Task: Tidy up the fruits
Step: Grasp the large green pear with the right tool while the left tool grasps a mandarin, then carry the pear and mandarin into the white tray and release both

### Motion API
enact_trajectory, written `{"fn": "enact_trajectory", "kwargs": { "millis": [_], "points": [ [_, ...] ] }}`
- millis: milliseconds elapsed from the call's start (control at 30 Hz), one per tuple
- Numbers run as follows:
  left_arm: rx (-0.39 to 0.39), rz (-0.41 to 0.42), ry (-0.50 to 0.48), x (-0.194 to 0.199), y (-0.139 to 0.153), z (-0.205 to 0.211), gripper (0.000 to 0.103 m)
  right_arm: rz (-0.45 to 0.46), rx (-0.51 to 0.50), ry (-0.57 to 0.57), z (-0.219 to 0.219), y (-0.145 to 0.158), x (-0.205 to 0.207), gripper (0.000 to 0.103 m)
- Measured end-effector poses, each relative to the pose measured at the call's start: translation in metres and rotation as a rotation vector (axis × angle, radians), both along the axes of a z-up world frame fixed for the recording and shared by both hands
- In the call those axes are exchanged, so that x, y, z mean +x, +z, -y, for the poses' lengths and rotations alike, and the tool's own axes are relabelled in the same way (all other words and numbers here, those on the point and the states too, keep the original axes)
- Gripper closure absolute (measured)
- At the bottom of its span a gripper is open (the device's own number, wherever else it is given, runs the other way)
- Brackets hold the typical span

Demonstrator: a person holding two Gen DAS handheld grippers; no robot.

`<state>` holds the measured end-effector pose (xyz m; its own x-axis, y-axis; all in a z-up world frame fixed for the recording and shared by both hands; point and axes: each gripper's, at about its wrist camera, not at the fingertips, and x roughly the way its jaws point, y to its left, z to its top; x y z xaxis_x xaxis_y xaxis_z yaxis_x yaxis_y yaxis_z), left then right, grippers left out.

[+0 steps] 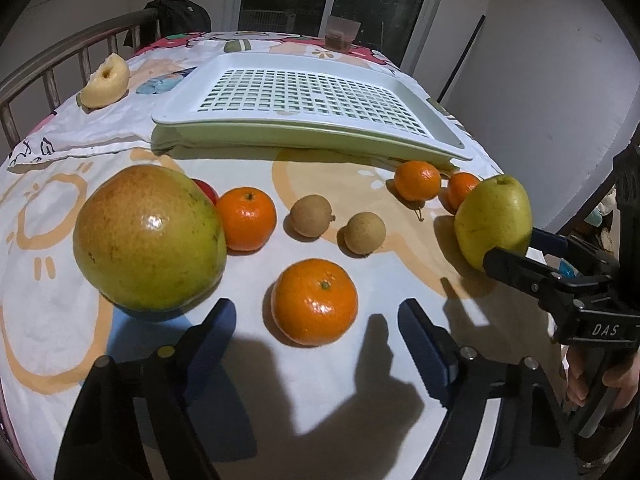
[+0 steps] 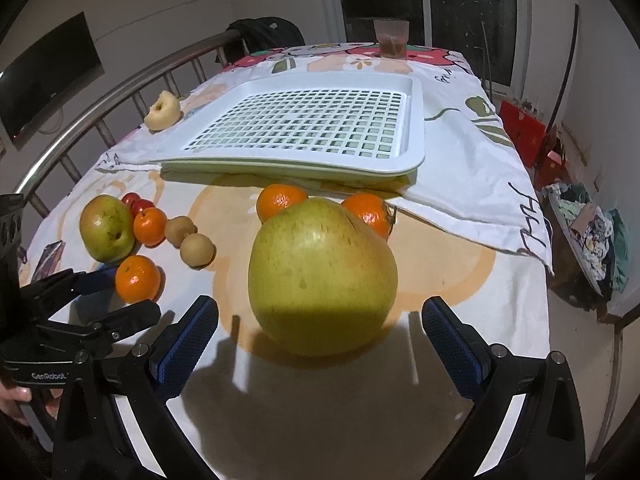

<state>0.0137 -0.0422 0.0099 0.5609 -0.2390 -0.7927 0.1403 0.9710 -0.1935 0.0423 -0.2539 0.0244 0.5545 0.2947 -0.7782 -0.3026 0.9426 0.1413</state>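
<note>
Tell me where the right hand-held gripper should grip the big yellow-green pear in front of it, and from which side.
Grip the pear across its wide lower belly, coming straight in from the near side, low over the tablecloth. It stands upright, narrowing upward, so higher up it would likely slip. The right hand-held gripper is open and seems wide enough, with the pear centred ahead of it.

The left wrist camera sits low over the near edge of the table (image 1: 248,168), looking forward between the spread fingers of the left gripper (image 1: 316,344) across a close tangerine (image 1: 314,302) toward the white tray (image 1: 304,100) and the dark window behind. The right wrist camera faces the same way from further right, very close behind a large yellow-green pear (image 2: 322,276) framed by the right gripper (image 2: 320,340). Both views share the tray, the cup (image 2: 392,38) at the far edge, the scattered fruit, and each other's gripper at the frame's side.
</note>
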Motion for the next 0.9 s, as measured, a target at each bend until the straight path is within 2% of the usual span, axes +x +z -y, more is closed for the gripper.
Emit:
{"fn": "enact_trajectory", "kwargs": {
  "millis": [167,300,367,467,633,900],
  "points": [
    [0.027,0.016,0.016,0.006,-0.001,0.0,0.035,-0.011,-0.021,0.004,-0.005,-0.004,0.006,0.012],
    [0.052,0.027,0.008,0.005,-0.001,0.002,0.053,-0.037,-0.023,0.003,-0.005,-0.011,0.012,0.029],
    [0.042,0.025,-0.007,0.005,0.0,0.002,0.059,-0.047,-0.018,0.0,-0.004,-0.013,0.014,0.029],
    [0.036,0.021,-0.008,0.004,0.001,0.001,0.059,-0.046,-0.008,-0.003,-0.004,-0.014,0.014,0.029],
    [-0.034,0.001,-0.008,-0.001,0.003,-0.007,0.059,-0.069,0.049,-0.003,0.001,-0.013,0.009,0.03],
    [-0.069,0.054,-0.011,-0.008,0.025,-0.013,0.059,-0.113,0.152,0.027,0.004,-0.007,0.0,0.03]
  ]
}}
